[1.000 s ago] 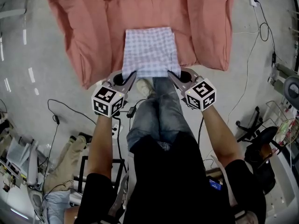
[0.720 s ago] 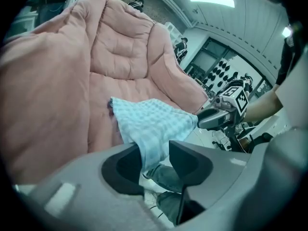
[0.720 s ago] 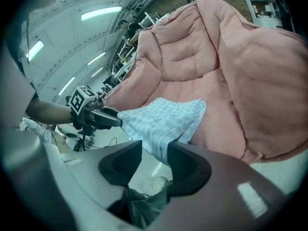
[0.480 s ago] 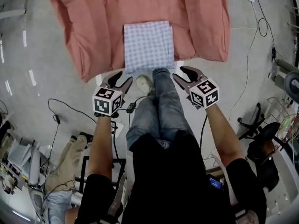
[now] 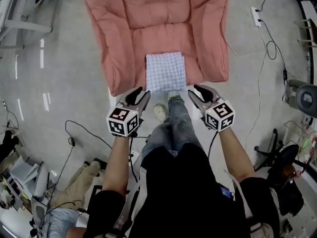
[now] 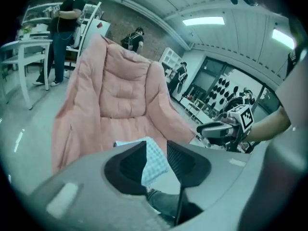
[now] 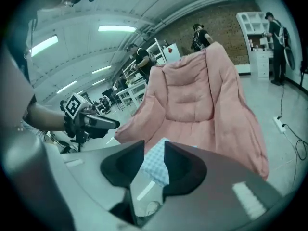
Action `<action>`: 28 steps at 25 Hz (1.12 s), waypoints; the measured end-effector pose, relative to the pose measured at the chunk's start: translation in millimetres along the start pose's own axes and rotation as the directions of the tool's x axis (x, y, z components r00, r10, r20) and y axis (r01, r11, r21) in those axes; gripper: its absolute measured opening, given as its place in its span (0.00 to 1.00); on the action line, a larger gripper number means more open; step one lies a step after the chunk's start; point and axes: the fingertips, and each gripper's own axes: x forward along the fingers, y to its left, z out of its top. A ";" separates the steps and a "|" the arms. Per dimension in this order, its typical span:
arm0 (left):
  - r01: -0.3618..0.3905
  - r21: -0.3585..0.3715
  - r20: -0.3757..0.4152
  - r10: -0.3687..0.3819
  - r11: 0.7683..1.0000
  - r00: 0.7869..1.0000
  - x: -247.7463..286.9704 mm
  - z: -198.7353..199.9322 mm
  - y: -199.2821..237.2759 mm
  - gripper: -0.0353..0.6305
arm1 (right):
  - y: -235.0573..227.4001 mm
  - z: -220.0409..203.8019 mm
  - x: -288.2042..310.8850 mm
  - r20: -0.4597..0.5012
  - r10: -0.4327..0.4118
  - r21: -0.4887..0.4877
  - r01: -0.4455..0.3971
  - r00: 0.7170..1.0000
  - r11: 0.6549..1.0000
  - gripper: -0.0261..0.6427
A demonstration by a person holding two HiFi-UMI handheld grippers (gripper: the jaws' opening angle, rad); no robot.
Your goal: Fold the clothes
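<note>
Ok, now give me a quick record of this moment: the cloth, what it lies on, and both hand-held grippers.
cloth: checked cloth, folded into a neat rectangle
lies on: the seat of the pink padded cushion, near its front edge
left hand-held gripper: jaws apart, having just been closing partway; nothing between them, clear of the cloth
right hand-held gripper: jaws apart, having just been closing partway; nothing between them, clear of the cloth
fold status: looks finished, judging by the cloth's shape
</note>
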 end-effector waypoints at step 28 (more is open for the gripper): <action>-0.233 0.122 0.534 0.134 0.965 0.835 -166.0 265.9 -129.3 0.06 | 42.3 275.0 -178.0 0.463 0.090 -0.190 -0.001 0.882 0.982 0.11</action>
